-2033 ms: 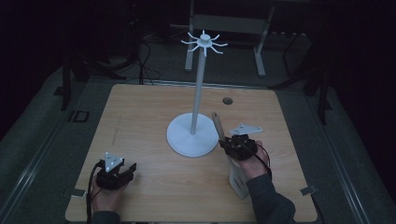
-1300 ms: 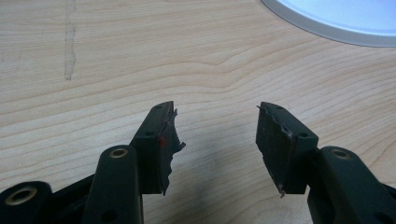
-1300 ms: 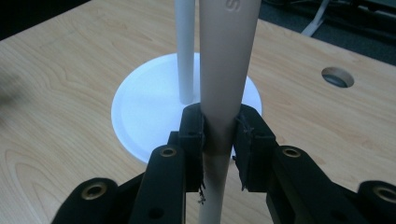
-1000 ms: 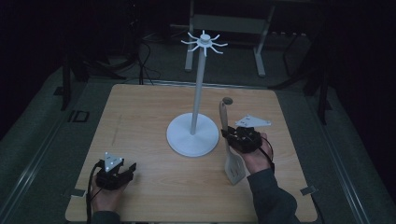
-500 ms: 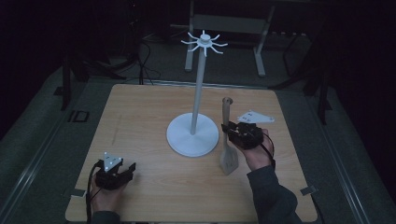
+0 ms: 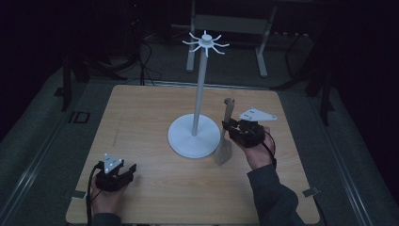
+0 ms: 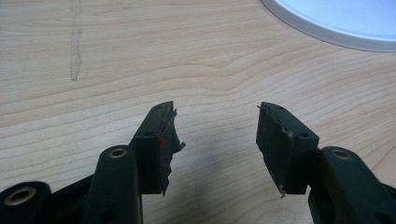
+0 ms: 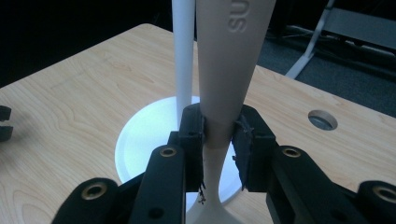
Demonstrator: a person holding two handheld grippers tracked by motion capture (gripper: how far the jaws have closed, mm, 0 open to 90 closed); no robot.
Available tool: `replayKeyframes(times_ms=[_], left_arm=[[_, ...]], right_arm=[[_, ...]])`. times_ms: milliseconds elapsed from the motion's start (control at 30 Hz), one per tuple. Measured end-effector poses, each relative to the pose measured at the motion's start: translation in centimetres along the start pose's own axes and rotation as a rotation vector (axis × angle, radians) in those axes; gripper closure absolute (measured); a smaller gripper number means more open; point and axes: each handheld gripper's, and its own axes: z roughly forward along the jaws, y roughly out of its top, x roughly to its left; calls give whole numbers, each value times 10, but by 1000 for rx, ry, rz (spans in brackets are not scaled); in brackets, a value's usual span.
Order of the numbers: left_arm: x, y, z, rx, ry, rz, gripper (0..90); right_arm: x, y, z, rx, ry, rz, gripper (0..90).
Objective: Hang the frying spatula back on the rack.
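Our beige plastic spatula (image 6: 226, 132) has swung from lying flat to nearly upright, blade low, handle tip at twelve o'clock, just right of the white hook-topped stand (image 6: 197, 101); we judge hanging it comes next. The right gripper (image 6: 231, 128) pinches its neck. The left gripper (image 6: 123, 172) rests at the table's (image 6: 141, 113) seven o'clock, jaws spread, nothing between them

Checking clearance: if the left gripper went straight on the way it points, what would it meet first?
Probably the white stand's round base. The left gripper is open with nothing between its jaws, over bare table; the base lies ahead, somewhat to the right of centre, so it might only clip the rim.
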Motion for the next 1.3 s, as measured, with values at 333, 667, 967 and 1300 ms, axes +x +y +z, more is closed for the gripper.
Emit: replayKeyframes(times_ms=[333,667,967,1300], left_arm=[[1,0,-1,-3,8,-7,449],[1,0,-1,-2,8,-11,444],[2,0,0,4,9,-14,432],[2,0,-1,0,13,-15,434]], right_arm=[[2,4,2,-21,1,-1,741],[0,9,-2,-41,-4,-6,741],[-1,16,-3,-61,-3,-3,741],[2,24,-2,-78,0,-1,741]])
